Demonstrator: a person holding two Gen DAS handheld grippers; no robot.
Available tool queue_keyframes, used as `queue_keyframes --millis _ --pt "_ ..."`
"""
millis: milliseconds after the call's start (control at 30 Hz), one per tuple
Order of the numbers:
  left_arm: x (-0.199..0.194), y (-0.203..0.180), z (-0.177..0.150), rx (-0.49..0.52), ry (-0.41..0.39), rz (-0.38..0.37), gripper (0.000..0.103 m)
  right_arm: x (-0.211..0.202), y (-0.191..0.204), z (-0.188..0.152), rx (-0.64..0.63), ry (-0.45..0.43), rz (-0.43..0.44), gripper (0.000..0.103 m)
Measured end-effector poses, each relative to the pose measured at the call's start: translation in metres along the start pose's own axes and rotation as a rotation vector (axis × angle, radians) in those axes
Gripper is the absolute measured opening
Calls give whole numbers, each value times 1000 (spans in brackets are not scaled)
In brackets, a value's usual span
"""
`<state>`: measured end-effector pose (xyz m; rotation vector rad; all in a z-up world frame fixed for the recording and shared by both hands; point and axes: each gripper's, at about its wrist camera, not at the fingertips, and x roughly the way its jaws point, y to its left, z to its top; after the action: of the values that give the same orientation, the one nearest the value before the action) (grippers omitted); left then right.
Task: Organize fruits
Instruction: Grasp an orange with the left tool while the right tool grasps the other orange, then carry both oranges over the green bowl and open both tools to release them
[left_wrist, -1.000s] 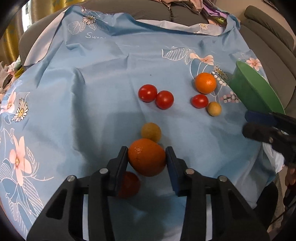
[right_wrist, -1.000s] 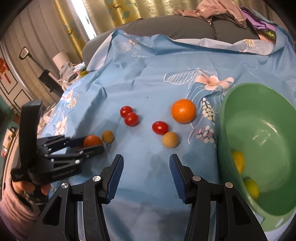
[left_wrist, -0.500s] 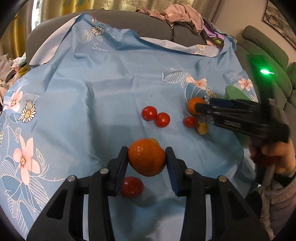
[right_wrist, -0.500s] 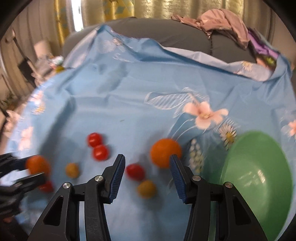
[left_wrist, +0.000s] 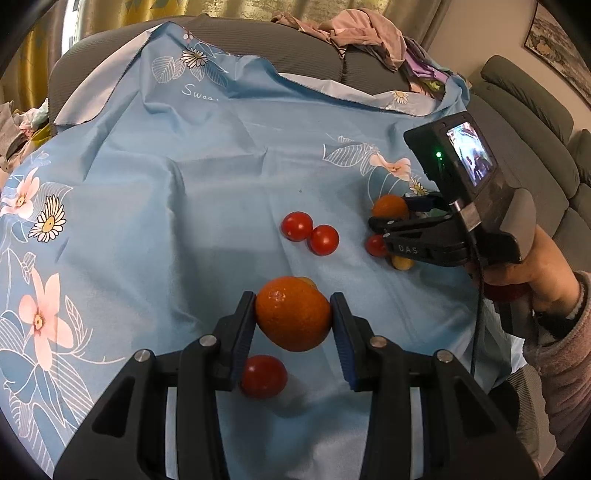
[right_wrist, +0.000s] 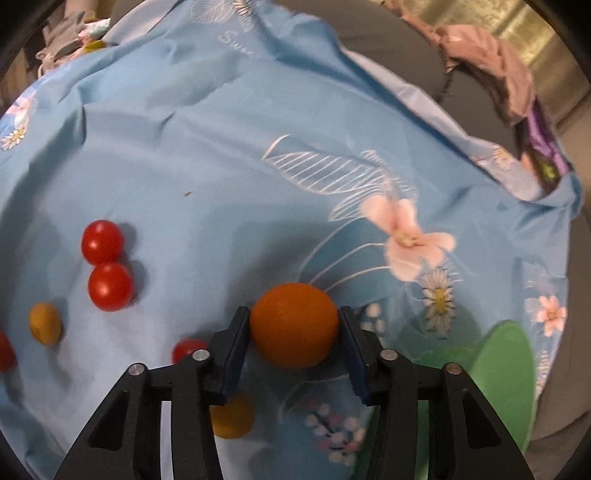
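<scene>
Fingers of the left gripper clamp one orange; the right gripper seems closed around the second orange. Four red tomatoes and two yellowish fruits lie on the blue cloth.

Sky-blue cloth printed with pink blossoms, white daisies and white-outlined leaves. Two bright orange oranges. Glossy red tomatoes. Dull ochre-yellow small fruits. Plain green bowl. Black grippers with dark blue pads. Grey sofa.
</scene>
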<state>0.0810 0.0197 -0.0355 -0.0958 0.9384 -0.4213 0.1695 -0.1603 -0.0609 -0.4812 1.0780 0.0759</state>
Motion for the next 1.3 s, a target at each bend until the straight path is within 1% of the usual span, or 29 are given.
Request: queue_keyframes --millis 33,133,367,567,700,767,967,1300 --pt "0 0 0 -1 0 2 40 -1 1 0 -4 -10 0 47" --pt "-1 -2 -1 0 -2 8 40 -6 2 -3 18 -40 61 46" --pt "-9 -9 -2 12 -15 36 40 -43 13 -19 40 -137 162 46" --pt "-18 -19 -5 27 -22 69 40 -79 10 -40 99 -226 287 46" --pt "-27 -30 -9 42 -30 85 40 -95 5 -56 137 -264 365 46" --pt "-31 -36 -11 51 -33 91 40 -103 5 -63 155 -279 390 46" --pt "-41 -55 -13 84 -47 107 40 -125 -1 -80 180 -322 429 46" --pt "-46 -85 -6 149 -63 117 40 -146 -22 -101 226 -383 427 46"
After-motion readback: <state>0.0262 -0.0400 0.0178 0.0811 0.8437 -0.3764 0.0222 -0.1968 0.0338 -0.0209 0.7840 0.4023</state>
